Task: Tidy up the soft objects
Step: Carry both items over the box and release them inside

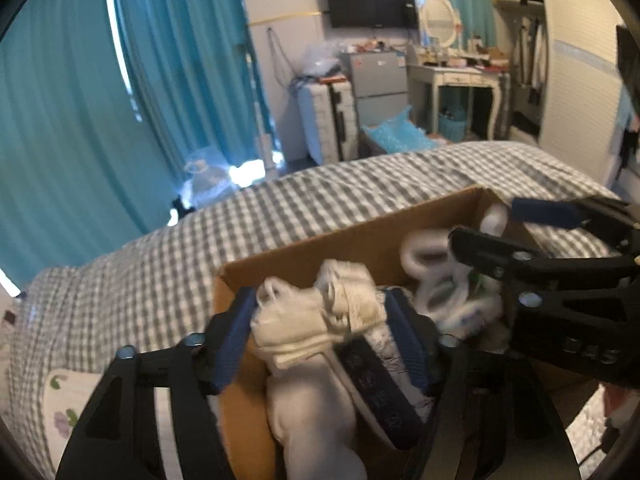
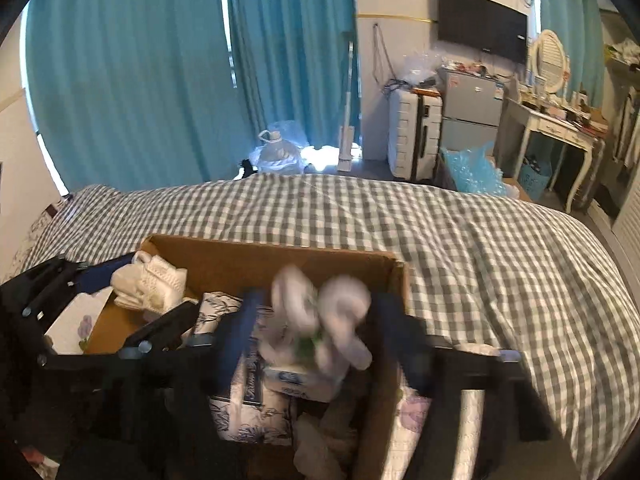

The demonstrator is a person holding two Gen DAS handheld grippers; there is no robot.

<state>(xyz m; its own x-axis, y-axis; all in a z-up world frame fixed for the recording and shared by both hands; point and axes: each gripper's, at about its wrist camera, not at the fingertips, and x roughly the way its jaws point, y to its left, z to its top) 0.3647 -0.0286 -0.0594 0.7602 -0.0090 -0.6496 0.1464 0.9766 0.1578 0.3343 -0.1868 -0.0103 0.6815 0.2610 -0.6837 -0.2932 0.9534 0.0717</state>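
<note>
An open cardboard box [image 1: 320, 248] [image 2: 280, 256] sits on the checked bed, filled with soft items. My left gripper [image 1: 320, 332] is over its left part, jaws apart, a cream knitted sock bundle [image 1: 320, 312] [image 2: 152, 280] lying loosely between the blue pads. My right gripper [image 2: 318, 320] [image 1: 500, 228] hovers over the right part, also open; a blurred white rolled bundle with green marks [image 2: 320, 312] [image 1: 440, 280] lies between its fingers with gaps on both sides. Under them lie a floral-print cloth [image 2: 248, 408], a dark-banded item [image 1: 376, 384] and a pale sock [image 1: 312, 408].
The grey-and-white checked bed cover [image 2: 480, 240] stretches beyond and to the right of the box. A quilted cloth with purple flowers [image 1: 64, 400] [image 2: 408, 412] lies beside the box. Past the bed stand teal curtains, a white suitcase [image 2: 416, 136], a small fridge and a dressing table.
</note>
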